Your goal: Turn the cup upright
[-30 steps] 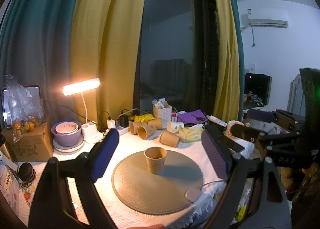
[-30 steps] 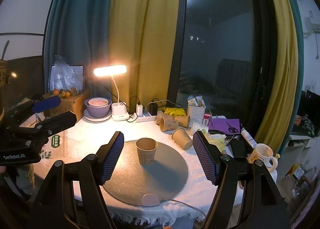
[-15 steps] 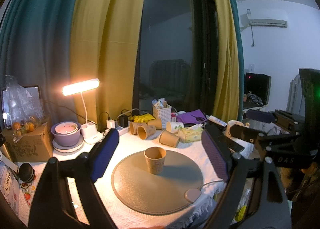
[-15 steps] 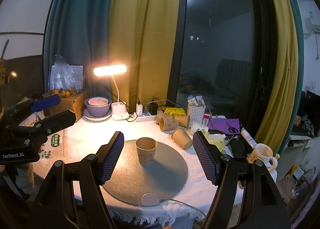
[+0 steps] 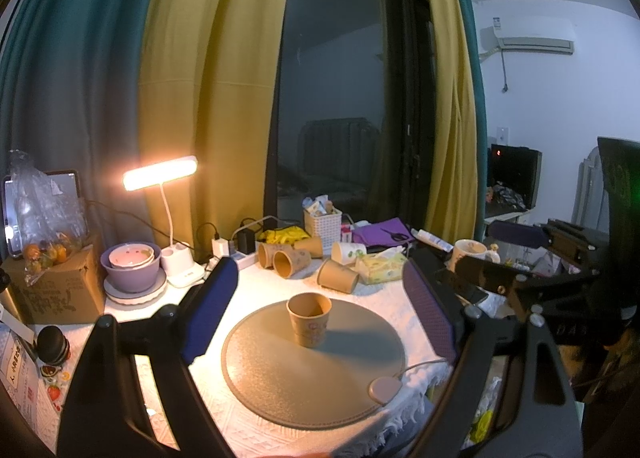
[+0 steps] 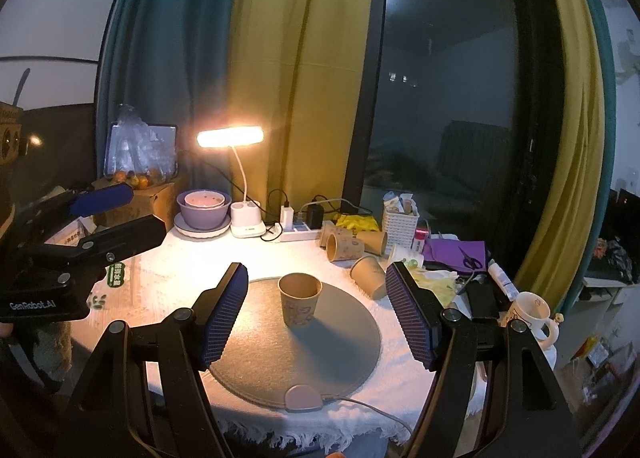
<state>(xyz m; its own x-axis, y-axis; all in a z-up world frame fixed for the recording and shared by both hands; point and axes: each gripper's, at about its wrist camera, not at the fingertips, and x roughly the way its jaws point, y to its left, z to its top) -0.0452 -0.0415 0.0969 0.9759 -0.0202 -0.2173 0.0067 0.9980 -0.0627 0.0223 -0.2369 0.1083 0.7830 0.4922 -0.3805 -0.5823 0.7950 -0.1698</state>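
Note:
A brown paper cup (image 5: pixel 309 318) stands upright, mouth up, on the round grey mat (image 5: pixel 280 378); it also shows in the right wrist view (image 6: pixel 300 299) on the same mat (image 6: pixel 320 354). My left gripper (image 5: pixel 318 306) is open and empty, held back from the cup over the table's near side. My right gripper (image 6: pixel 316 316) is open and empty, also short of the cup. The left gripper shows at the left of the right wrist view (image 6: pixel 116 214); the right gripper shows at the right of the left wrist view (image 5: pixel 508 254).
Several paper cups (image 5: pixel 296 262) lie on their sides behind the mat. A lit desk lamp (image 5: pixel 160 176), purple bowl (image 5: pixel 130 270), power strip (image 6: pixel 298 235), white basket (image 5: pixel 322 220), tissue pack (image 5: pixel 378 270) and mug (image 6: pixel 530 312) crowd the table's back and right.

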